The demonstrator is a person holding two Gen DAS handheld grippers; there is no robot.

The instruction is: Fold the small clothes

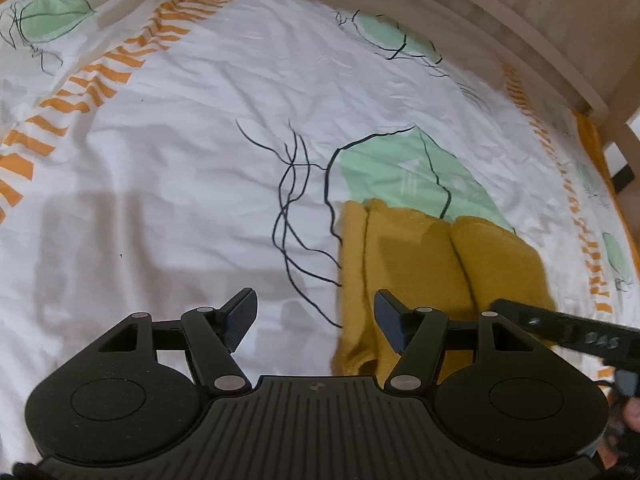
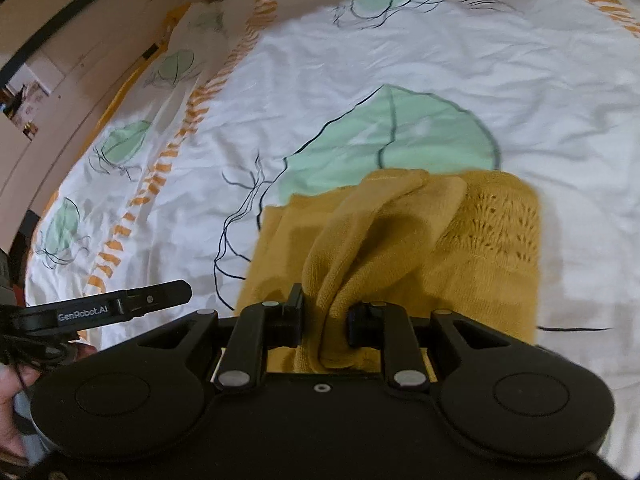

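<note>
A mustard-yellow knitted garment (image 1: 420, 252) lies on the white patterned bedsheet (image 1: 180, 160), partly folded. My left gripper (image 1: 316, 320) is open and empty, hovering over the sheet at the garment's left edge. My right gripper (image 2: 325, 316) is shut on a bunched fold of the yellow garment (image 2: 400, 240) and holds it up above the rest of the cloth. The right gripper's body shows in the left wrist view (image 1: 568, 330) at the right edge. The left gripper's side shows in the right wrist view (image 2: 120, 304) at the left.
The sheet has green leaf prints (image 2: 400, 140) and orange striped bands (image 1: 100, 76). A wooden bed frame (image 1: 520, 12) runs along the far right edge. Cabinets or a wall (image 2: 60, 40) stand beyond the bed's left side.
</note>
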